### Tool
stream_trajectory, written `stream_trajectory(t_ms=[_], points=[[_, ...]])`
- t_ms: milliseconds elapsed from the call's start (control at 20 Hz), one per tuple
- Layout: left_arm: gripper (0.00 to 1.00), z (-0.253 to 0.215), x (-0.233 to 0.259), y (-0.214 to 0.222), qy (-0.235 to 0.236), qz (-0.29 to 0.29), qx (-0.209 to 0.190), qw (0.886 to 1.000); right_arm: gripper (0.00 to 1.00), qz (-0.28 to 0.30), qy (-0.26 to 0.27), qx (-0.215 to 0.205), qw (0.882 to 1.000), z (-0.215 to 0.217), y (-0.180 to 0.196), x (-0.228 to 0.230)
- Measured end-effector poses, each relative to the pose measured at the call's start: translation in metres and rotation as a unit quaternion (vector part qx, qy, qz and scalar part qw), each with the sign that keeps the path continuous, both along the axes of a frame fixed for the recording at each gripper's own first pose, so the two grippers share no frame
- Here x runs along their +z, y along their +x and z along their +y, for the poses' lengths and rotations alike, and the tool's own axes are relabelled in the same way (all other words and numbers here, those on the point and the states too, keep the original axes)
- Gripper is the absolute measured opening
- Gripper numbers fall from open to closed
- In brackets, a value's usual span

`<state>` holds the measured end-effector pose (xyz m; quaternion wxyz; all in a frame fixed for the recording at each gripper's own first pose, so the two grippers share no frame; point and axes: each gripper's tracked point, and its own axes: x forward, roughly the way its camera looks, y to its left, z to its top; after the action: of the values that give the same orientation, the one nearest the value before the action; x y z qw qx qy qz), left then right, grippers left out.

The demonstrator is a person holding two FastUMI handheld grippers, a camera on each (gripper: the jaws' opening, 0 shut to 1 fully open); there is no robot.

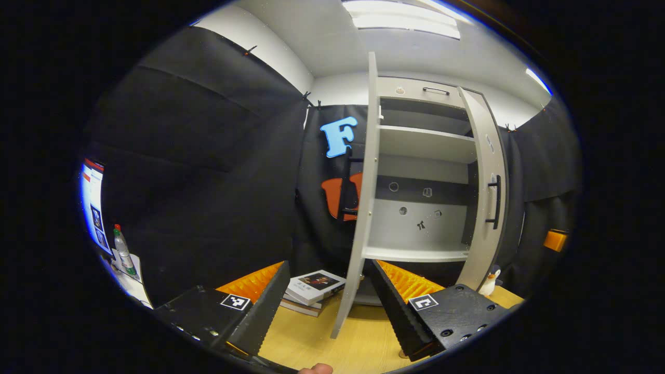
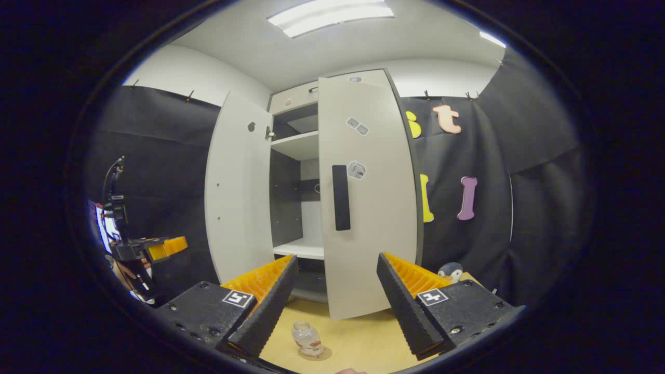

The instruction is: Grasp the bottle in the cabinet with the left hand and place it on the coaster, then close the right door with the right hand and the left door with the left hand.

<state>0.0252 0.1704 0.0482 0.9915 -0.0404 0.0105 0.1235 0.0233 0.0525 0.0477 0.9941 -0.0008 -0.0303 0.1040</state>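
The small clear bottle (image 2: 306, 337) stands upright on a round coaster (image 2: 318, 355) on the wooden table, in front of the cabinet and low between my right gripper's fingers. My right gripper (image 2: 337, 262) is open and holds nothing. It faces the cabinet's right door (image 2: 374, 223), which stands partly swung in and carries a black handle (image 2: 341, 197). The left door (image 2: 236, 192) is wide open. My left gripper (image 1: 330, 267) is also open and empty, facing the left door's edge (image 1: 363, 208). The shelves (image 1: 415, 253) are bare.
A stack of books (image 1: 314, 288) lies on the table (image 1: 358, 343) left of the cabinet. A penguin toy (image 2: 450, 271) sits by the cabinet's right side. A spray bottle (image 1: 123, 253) and a screen (image 1: 93, 205) are far left. The left gripper's orange body (image 2: 165, 248) shows at the left.
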Motion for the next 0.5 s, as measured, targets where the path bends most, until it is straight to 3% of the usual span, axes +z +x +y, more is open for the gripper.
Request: stream_trajectory(t_ms=[250, 400, 500], points=[[0.95, 0.062, 0.028, 0.051, 0.021, -0.021, 0.032, 0.999, 0.96, 0.018, -0.021, -0.032, 0.999, -0.013, -0.024, -0.029], [0.95, 0.093, 0.039, 0.080, 0.042, -0.025, 0.062, 0.997, 0.96, 0.029, -0.001, -0.050, 0.998, -0.023, -0.033, -0.036], [0.95, 0.098, 0.038, 0.102, 0.030, -0.025, 0.059, 0.997, 0.96, 0.031, 0.009, -0.065, 0.997, -0.033, -0.037, -0.035]])
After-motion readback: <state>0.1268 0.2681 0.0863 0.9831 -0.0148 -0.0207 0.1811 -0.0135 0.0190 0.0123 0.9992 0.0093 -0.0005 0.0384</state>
